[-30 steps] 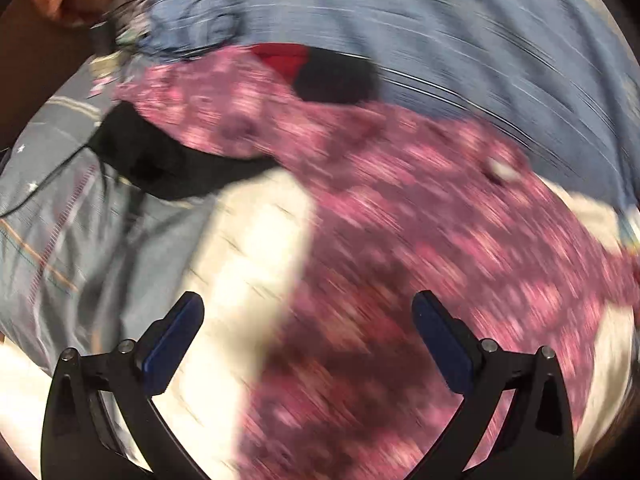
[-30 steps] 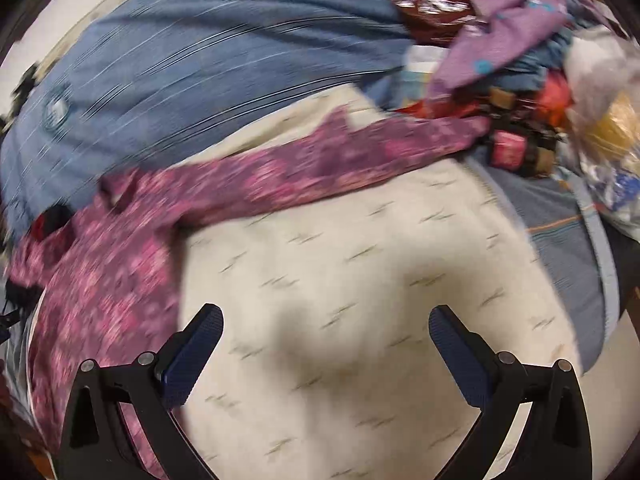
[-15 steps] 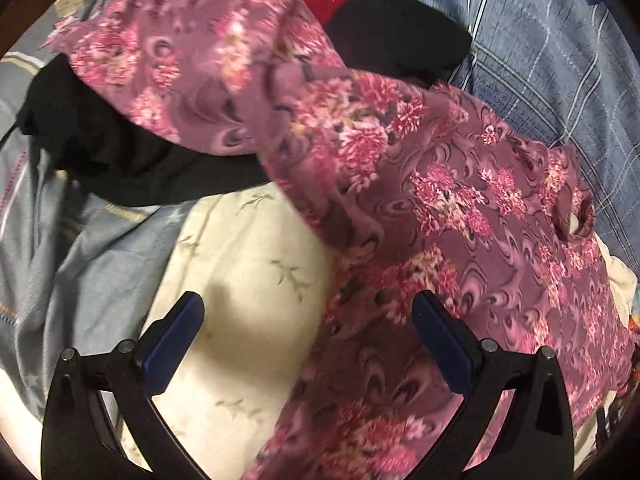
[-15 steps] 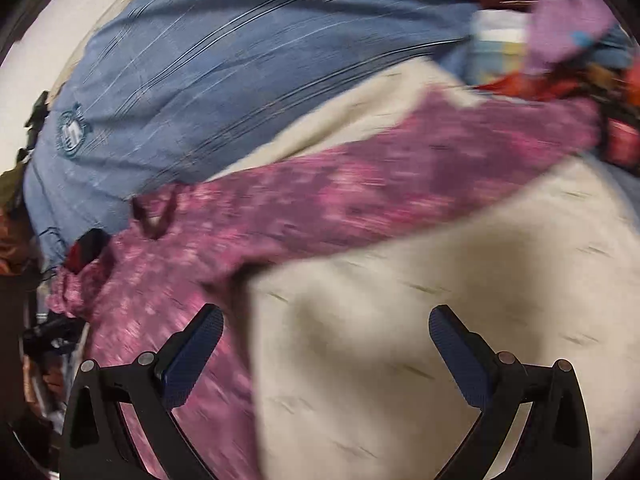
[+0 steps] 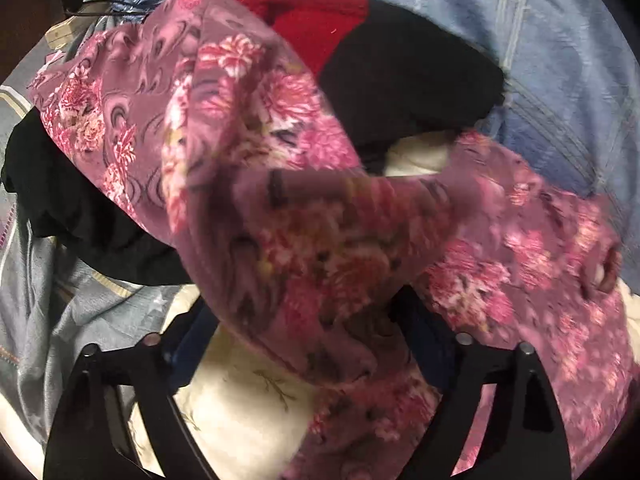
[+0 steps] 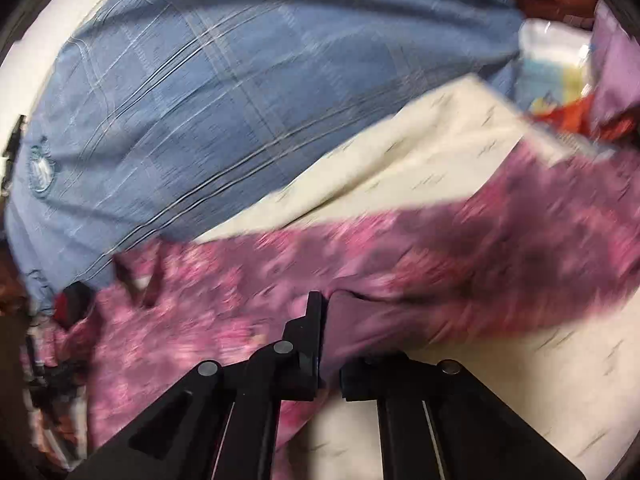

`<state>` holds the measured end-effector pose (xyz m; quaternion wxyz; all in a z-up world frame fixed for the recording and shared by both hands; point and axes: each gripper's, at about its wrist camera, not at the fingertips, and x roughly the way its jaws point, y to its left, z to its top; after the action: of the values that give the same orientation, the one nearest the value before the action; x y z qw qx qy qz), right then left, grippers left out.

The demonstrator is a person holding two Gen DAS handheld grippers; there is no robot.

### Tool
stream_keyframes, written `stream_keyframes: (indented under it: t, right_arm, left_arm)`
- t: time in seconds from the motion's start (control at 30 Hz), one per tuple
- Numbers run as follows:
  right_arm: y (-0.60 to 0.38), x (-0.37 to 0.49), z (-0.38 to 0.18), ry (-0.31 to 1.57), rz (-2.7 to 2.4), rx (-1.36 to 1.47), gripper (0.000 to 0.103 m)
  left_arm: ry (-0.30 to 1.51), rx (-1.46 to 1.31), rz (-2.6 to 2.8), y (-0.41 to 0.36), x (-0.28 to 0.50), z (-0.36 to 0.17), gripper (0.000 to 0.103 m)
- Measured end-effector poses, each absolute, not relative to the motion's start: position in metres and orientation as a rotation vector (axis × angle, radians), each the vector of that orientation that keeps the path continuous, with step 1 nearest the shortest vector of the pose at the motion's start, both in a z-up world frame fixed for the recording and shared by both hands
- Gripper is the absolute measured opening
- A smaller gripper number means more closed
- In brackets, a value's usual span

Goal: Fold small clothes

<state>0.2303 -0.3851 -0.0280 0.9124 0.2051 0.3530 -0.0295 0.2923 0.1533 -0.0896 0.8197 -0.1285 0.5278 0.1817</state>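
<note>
A purple garment with pink flowers (image 5: 280, 200) lies crumpled over a cream sheet (image 5: 248, 412). In the left wrist view a thick fold of it hangs between the fingers of my left gripper (image 5: 304, 320), whose jaws are closing around it. The blue pad (image 5: 186, 346) on the left still shows beside the cloth. In the right wrist view the same floral garment (image 6: 440, 264) stretches across the sheet (image 6: 400, 160). My right gripper (image 6: 324, 304) is shut on a pinched fold of its near edge.
A black garment (image 5: 400, 80) and a red one (image 5: 312, 20) lie just beyond the floral cloth. A blue plaid quilt (image 6: 200, 100) covers the far side. Grey fabric (image 5: 40, 280) lies at the left, cables (image 5: 120, 0) at the far left, and mixed clutter (image 6: 560, 60) at the far right.
The right gripper slid left to the floral garment's edge and shut on it. The left gripper dropped closer to the garment, and its jaws narrowed with a fold now between them.
</note>
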Motion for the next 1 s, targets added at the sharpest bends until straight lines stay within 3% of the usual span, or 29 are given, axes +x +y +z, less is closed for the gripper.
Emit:
stream_keyframes:
  t: [0.07,0.23,0.3,0.37,0.43,0.73,0.83,0.9,0.93,1.0]
  right_arm:
    - [-0.385,0.234,-0.037,0.773,-0.089,0.386,0.006]
    - [-0.377,0.191,-0.039,0.758,-0.007,0.416,0.014]
    - [-0.370,0.163,-0.039,0.766,0.054,0.410,0.021]
    - [-0.361,0.130,-0.042,0.782,0.098,0.380,0.037]
    - [-0.355,0.090,-0.050,0.796,0.134,0.361,0.040]
    - [-0.329,-0.004,-0.079,0.858,0.259,0.399,0.043]
    - [-0.304,-0.011,-0.089,0.923,0.309,0.338,0.039]
    - [-0.291,-0.018,-0.087,0.921,0.291,0.244,0.010]
    - [-0.289,-0.021,-0.084,0.924,0.296,0.227,0.004]
    - [-0.299,-0.027,-0.072,0.886,0.293,0.245,0.004]
  left_arm:
    - [1.142,-0.296,0.366,0.154,0.291,-0.088,0.075]
    - [1.107,-0.237,0.244,0.163,0.233,-0.054,0.075]
    - [1.108,-0.216,0.177,0.169,0.188,-0.045,0.078]
    - [1.126,-0.224,0.127,0.178,0.146,-0.044,0.084]
    - [1.178,-0.239,0.077,0.179,0.098,-0.052,0.084]
    - [1.249,-0.263,-0.015,0.141,-0.003,-0.094,0.084]
    - [1.219,-0.306,-0.006,0.142,-0.012,-0.089,0.084]
    - [1.208,-0.355,-0.023,0.147,-0.017,-0.082,0.084]
    - [1.200,-0.370,-0.030,0.150,-0.019,-0.078,0.084]
    - [1.183,-0.383,-0.025,0.161,-0.025,-0.070,0.084]
